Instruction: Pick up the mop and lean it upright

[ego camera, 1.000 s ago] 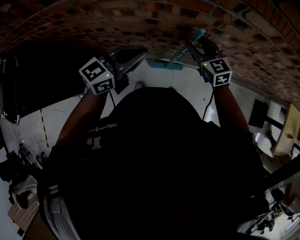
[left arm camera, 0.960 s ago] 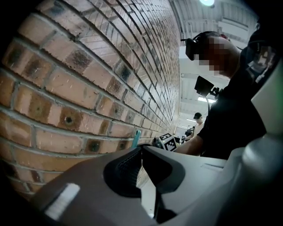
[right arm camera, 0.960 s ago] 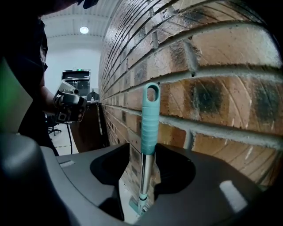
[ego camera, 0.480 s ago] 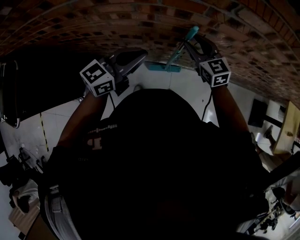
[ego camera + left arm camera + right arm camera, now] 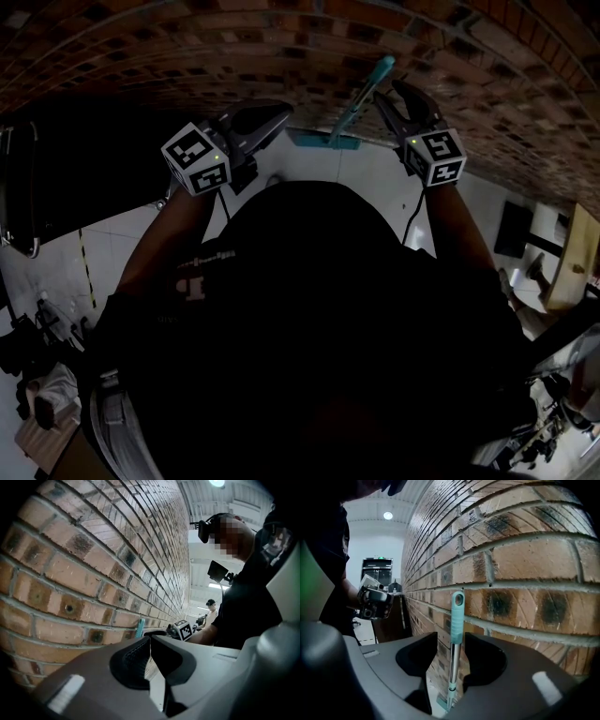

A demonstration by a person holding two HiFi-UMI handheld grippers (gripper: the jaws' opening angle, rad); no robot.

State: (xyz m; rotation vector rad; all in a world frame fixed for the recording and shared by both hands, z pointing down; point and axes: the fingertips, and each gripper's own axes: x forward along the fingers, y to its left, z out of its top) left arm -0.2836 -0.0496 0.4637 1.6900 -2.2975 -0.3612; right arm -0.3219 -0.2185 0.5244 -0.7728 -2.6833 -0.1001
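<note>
The mop [image 5: 354, 103] stands upright with its teal handle [image 5: 458, 616] leaning on the brick wall [image 5: 234, 56] and its flat teal head [image 5: 323, 141] on the white floor. My right gripper [image 5: 398, 94] is open just right of the handle top and apart from it. In the right gripper view the whole mop shows through the gap of the right gripper [image 5: 450, 641], beyond the fingertips. My left gripper [image 5: 279, 114] is shut and empty, left of the mop head. The left gripper view looks past the left gripper [image 5: 150, 641] to the mop handle [image 5: 140, 626] farther along the wall.
The brick wall [image 5: 93, 550] runs close in front of both grippers. White floor [image 5: 375, 173] lies below it. A dark cabinet [image 5: 391, 616] stands along the wall to the left. Another person [image 5: 212, 610] stands far down the hall.
The right gripper has let go of the mop handle and drawn back to the right. The mop stays leaning on the wall. The left gripper has hardly moved.
</note>
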